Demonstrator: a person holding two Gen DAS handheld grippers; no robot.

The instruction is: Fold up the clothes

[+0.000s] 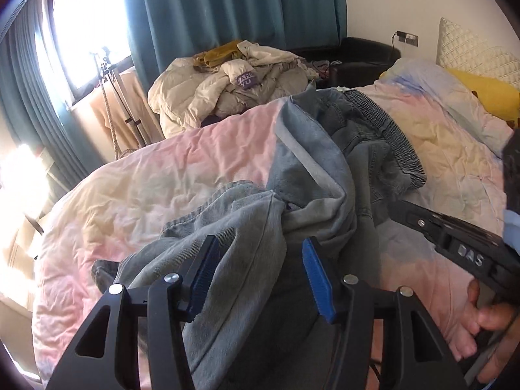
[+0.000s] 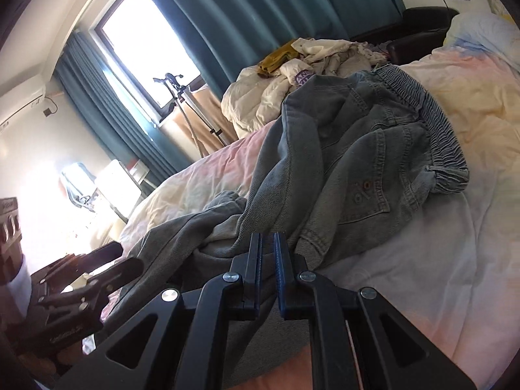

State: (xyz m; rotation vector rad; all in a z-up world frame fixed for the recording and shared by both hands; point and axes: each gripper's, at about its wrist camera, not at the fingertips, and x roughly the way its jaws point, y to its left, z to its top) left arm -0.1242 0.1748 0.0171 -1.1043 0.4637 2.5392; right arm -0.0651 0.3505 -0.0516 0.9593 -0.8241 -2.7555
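Hidden: the lower legs of the crumpled grey-blue denim trousers run under both grippers, so their ends cannot be seen.
Cut off: the person's hand sits at the frame edge, fingers only.
Trousers: bunched on the bed with the pastel pink-and-cream duvet, elastic waistband toward the pillows.
Left gripper: jaws spread wide, denim lying between the blue pads, not pinched.
Right gripper: jaws nearly closed; whether cloth is caught between them cannot be told.
Background: heap of cream bedding beside teal curtains.
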